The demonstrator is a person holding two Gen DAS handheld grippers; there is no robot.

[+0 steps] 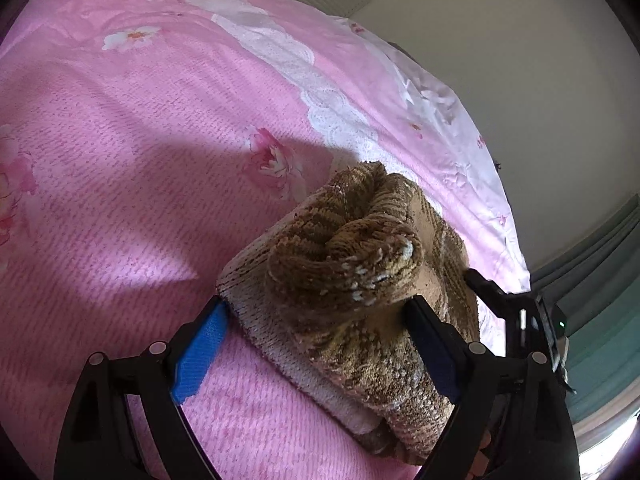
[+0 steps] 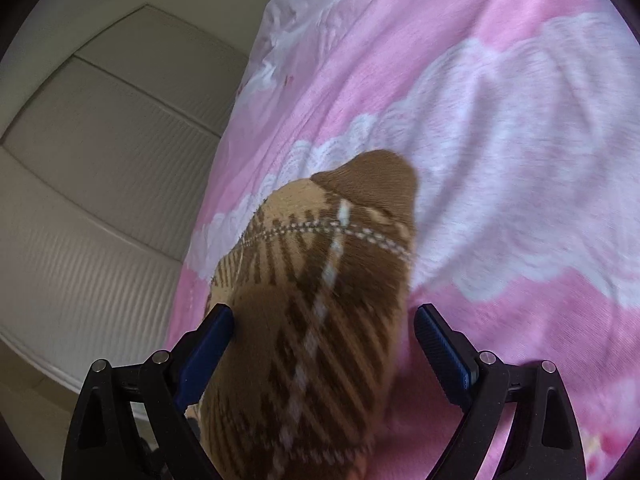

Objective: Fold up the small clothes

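In the lower centre of the left wrist view, my left gripper [image 1: 316, 316] has its fingers [image 1: 200, 356] set wide apart, one on each side of the brown knitted sock [image 1: 340, 280], which lies bundled on the pink bedspread [image 1: 120, 200]. The sock's cuff is rolled up into a thick lump above a flatter layer. I cannot tell whether either pad presses the knit. In the right wrist view, my right gripper [image 2: 324, 320] is also spread, with the same sock's argyle-patterned length [image 2: 312, 300] running up the frame centre between the fingers [image 2: 440, 344]; the left pad touches the knit, the right pad stands clear. I judge the sock light, soft, limp and slightly grippy, not fragile; it will sag wherever unsupported. Take hold at the rolled cuff edge or at the dark toe in mid frame, pinching all layers together. Both grippers point low and forward across the bed. Beyond the bedspread, a pale panelled wall [image 2: 100, 160] fills the left side.
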